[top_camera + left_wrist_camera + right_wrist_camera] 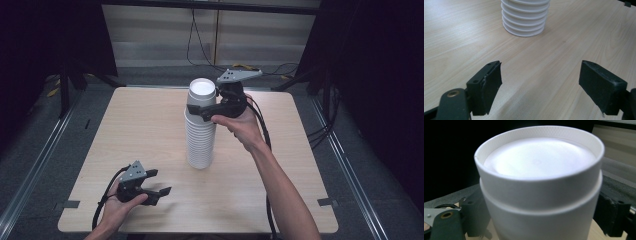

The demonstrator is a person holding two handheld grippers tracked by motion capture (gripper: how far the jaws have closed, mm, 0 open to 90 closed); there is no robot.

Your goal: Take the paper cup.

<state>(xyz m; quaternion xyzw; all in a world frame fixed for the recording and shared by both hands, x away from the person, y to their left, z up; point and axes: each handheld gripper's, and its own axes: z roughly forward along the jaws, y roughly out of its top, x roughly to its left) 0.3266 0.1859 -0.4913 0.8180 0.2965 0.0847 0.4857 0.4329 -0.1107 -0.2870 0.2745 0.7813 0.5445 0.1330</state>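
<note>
A tall stack of upside-down white paper cups (200, 142) stands in the middle of the wooden table (145, 125). My right gripper (202, 108) reaches in from the right at the top of the stack and is shut on the top cup (201, 91), which sits slightly tilted above the rest. In the right gripper view that cup (539, 182) sits between the black fingers (474, 216). My left gripper (161, 181) rests near the table's front left, open, with nothing between its jaws. From there the base of the stack (525, 20) lies ahead of the left gripper (540, 75).
Bare wood surrounds the stack on all sides. Black cables (262, 125) trail from the right gripper along the forearm. Dark floor, metal rails (35, 165) and more cables lie beyond the table edges.
</note>
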